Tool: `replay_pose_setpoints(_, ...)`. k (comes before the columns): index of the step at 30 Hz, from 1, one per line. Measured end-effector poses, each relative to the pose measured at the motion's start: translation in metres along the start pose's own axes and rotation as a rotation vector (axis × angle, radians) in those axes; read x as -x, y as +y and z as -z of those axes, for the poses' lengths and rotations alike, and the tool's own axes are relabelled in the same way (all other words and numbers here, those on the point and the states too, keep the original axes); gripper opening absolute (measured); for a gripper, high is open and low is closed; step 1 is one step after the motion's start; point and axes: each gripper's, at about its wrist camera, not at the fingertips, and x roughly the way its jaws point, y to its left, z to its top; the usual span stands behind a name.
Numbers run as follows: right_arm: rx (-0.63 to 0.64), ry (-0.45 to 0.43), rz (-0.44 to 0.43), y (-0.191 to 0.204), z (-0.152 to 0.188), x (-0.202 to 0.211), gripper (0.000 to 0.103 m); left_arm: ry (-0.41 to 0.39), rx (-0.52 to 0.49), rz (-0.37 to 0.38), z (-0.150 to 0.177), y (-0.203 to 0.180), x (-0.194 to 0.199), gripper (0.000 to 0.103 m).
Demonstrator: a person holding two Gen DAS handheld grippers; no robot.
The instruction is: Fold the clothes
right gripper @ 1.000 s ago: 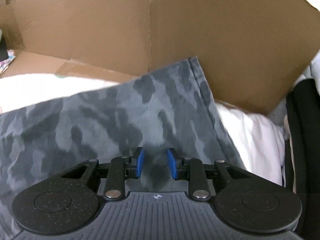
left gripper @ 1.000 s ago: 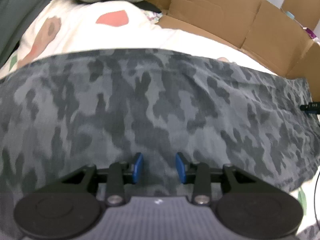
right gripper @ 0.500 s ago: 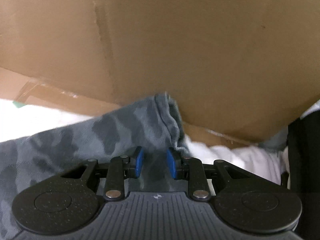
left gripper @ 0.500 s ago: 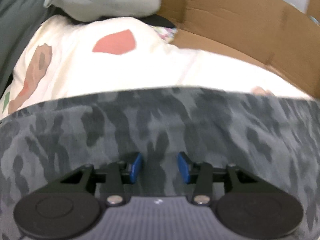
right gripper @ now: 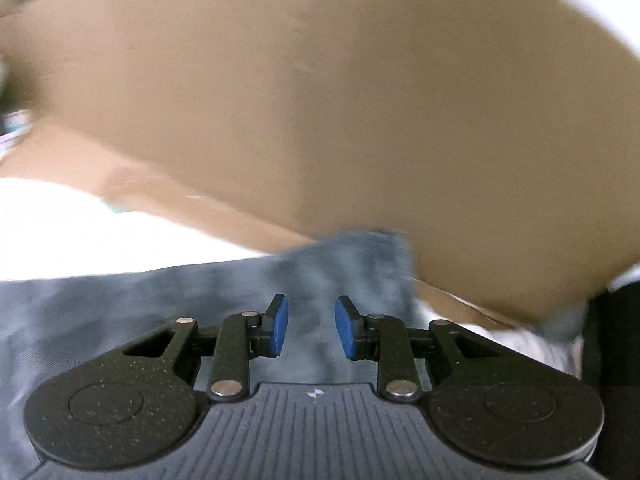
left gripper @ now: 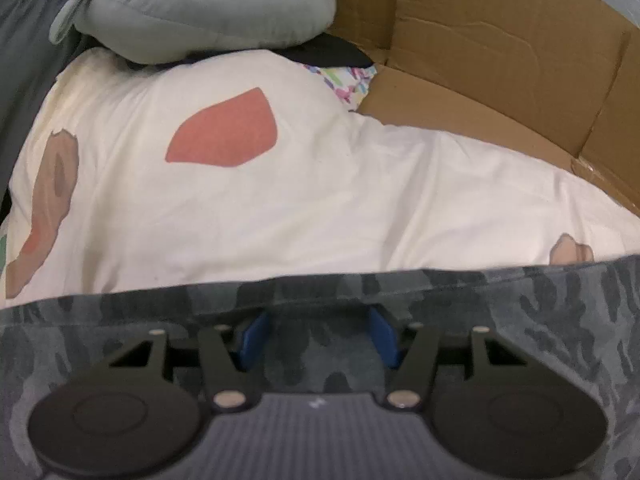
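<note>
The camo cloth (left gripper: 520, 320) lies across the near part of a cream quilt (left gripper: 320, 200), its far edge running straight left to right just past the left gripper (left gripper: 316, 336). That gripper's jaws are opening, fairly wide, with cloth lying between the blue pads (left gripper: 252, 340) but no pinch on it. Beyond the edge the quilt is bare and roomy up to a grey pillow (left gripper: 200, 12) at far left and a cardboard box (left gripper: 500, 60) at far right. The right view, blurred, shows what the left does not: the cloth's right corner (right gripper: 372, 248) riding up just short of the cardboard wall (right gripper: 360, 100), which leaves little room that way. The right gripper (right gripper: 308, 328) stands narrow with cloth (right gripper: 120, 312) between its pads (right gripper: 280, 324); whether they press on it I cannot tell.
</note>
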Motion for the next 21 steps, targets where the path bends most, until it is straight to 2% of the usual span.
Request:
replay_pose_setpoints(1, 0.012, -0.010, -0.043, 0.009, 0.004, 0.007, 0.033, 0.002, 0.001, 0.005, 0.000, 0.001, 0.001, 0.060)
replay_pose_setpoints(3, 0.011, -0.019, -0.106, 0.027, 0.012, 0.016, 0.033, 0.002, -0.018, 0.014, 0.002, 0.002, 0.005, 0.058)
replay_pose_setpoints(6, 0.023, -0.024, -0.164, 0.053, 0.020, 0.019, 0.035, 0.003, -0.051, 0.017, 0.001, 0.004, 0.009, 0.050)
replay_pose_setpoints(8, 0.037, -0.024, -0.194, 0.068, 0.024, 0.017, 0.043, -0.006, -0.056, 0.005, 0.003, 0.008, 0.015, 0.048)
replay_pose_setpoints(10, 0.048, -0.016, -0.220, 0.078, 0.026, 0.011, 0.044, -0.015, -0.050, -0.013, 0.006, 0.011, 0.019, 0.047)
replay_pose_setpoints(14, 0.099, 0.019, -0.204, 0.109, 0.023, -0.004, 0.044, -0.028, -0.014, -0.041, 0.015, 0.017, 0.020, 0.047)
replay_pose_setpoints(18, 0.017, 0.004, -0.156, 0.114, 0.015, -0.025, 0.046, -0.043, 0.008, -0.046, 0.023, 0.020, 0.025, 0.047)
replay_pose_setpoints(21, -0.006, -0.012, -0.116, 0.120, 0.007, -0.036, 0.052, -0.042, 0.024, -0.047, 0.028, 0.025, 0.029, 0.047)
